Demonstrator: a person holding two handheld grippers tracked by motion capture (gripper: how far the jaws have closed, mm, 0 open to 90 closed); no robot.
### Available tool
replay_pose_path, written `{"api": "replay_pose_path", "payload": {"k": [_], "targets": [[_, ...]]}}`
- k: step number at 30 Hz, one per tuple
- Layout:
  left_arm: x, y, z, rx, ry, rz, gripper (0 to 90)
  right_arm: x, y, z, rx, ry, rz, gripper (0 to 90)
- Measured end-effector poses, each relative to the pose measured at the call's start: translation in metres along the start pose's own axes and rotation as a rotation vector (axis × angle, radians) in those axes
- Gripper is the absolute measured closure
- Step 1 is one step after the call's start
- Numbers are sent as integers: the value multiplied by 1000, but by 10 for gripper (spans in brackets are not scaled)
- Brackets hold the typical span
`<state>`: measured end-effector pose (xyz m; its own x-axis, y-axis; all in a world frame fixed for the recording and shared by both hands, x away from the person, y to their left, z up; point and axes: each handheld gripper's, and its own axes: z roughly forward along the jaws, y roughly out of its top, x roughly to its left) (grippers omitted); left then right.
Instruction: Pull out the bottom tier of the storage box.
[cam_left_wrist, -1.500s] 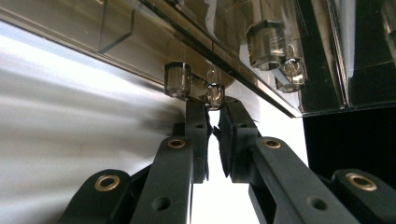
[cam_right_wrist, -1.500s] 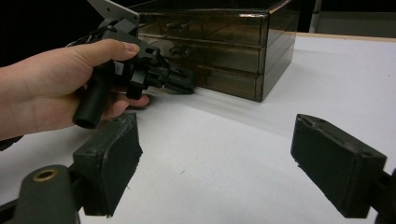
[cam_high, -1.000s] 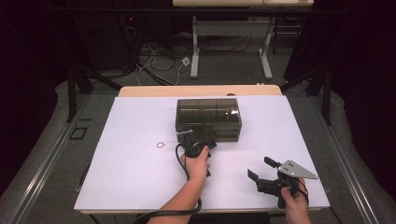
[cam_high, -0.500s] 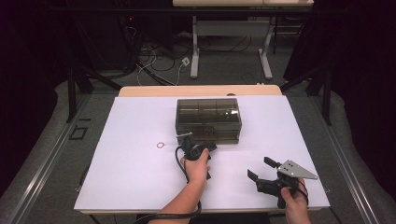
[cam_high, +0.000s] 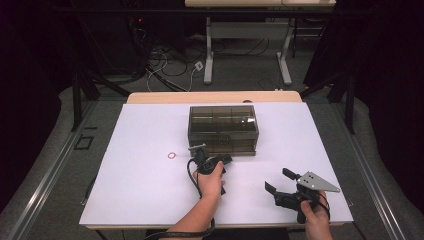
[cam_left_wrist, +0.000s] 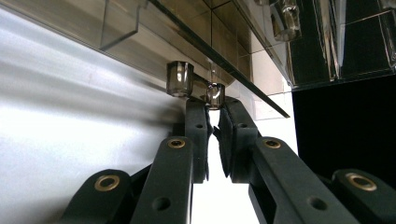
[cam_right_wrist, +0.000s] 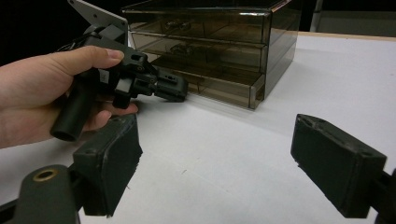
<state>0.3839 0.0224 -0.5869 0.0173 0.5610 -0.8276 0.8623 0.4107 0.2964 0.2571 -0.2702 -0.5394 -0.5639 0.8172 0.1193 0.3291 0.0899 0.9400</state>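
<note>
A smoky see-through drawer box (cam_high: 222, 127) stands at the middle back of the white table (cam_high: 140, 200). My left gripper (cam_high: 218, 155) is at the box's lowest drawer (cam_right_wrist: 219, 91), which juts slightly out of the front. In the left gripper view the jaws are pressed nearly together on a small clear drawer knob (cam_left_wrist: 215, 94) at their tips, with a second knob (cam_left_wrist: 180, 78) just left of it. My right gripper (cam_high: 279, 181) is held above the table's front right, open and empty (cam_right_wrist: 224, 158).
A small ring (cam_high: 171, 155) lies on the table left of the left gripper. The upper drawers (cam_right_wrist: 196, 25) hold small items. Beyond the table's far wooden edge (cam_high: 215, 96) are desk legs and cables on the floor.
The left gripper has drawn back a little toward the person at the box's front. The right gripper has stayed where it was.
</note>
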Motion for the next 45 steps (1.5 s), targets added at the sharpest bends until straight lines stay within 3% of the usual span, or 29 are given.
{"api": "replay_pose_path", "payload": {"k": [45], "targets": [[5, -13, -10, 14, -46, -27, 823, 1, -1, 1, 3, 4, 16, 150]]}}
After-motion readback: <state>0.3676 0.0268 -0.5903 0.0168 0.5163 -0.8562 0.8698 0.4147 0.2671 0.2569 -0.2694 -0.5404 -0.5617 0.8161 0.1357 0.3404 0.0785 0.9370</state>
